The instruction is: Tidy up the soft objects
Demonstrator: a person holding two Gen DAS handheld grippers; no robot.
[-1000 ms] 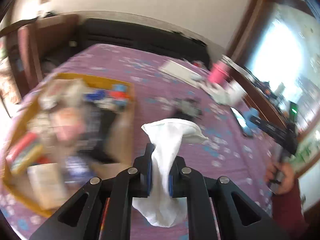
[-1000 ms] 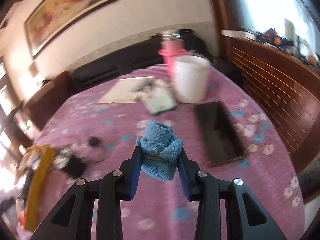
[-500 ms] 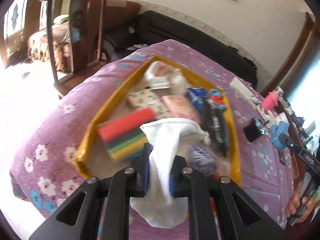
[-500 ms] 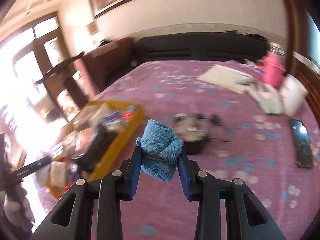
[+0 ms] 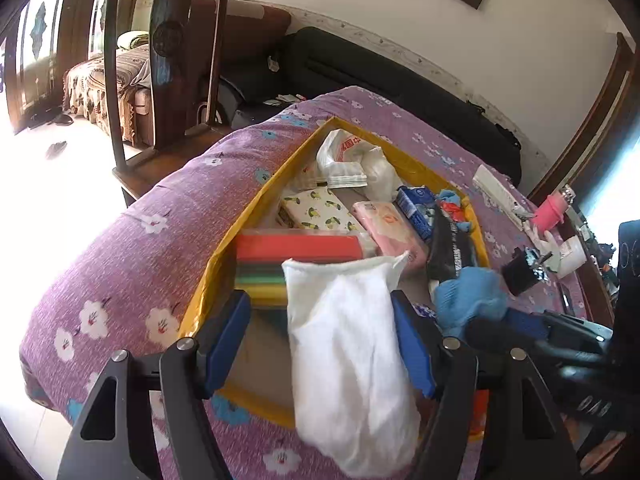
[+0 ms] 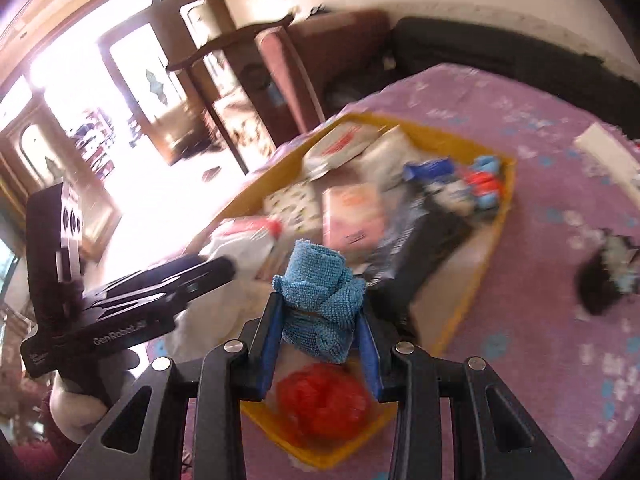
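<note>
A yellow box [image 5: 256, 204] full of soft goods sits on the purple flowered bedspread [image 5: 120, 264]. My left gripper [image 5: 320, 304] hovers over its near end with its jaws opening. A white cloth [image 5: 348, 360] hangs loose between them, clear of the left pad and brushing the right one. My right gripper [image 6: 320, 312] is shut on a rolled blue cloth [image 6: 320, 292] above the same end of the box [image 6: 496, 216]. In the left wrist view that blue cloth [image 5: 468, 296] is just to the right. A red bundle [image 6: 324, 400] lies in the box's near corner.
The box holds coloured sponges [image 5: 296, 256], tissue packs [image 5: 320, 210], a white plastic bag [image 5: 344, 152] and a dark pouch [image 5: 452, 248]. A black object [image 5: 524, 272], a pink cup [image 5: 552, 208] and a white cup [image 5: 572, 256] lie further right. A wooden chair [image 5: 168, 60] stands beside the bed.
The left jaws have spread apart and let go of the white cloth. The right gripper has swung across the bed with the blue cloth to the box, close beside the left gripper.
</note>
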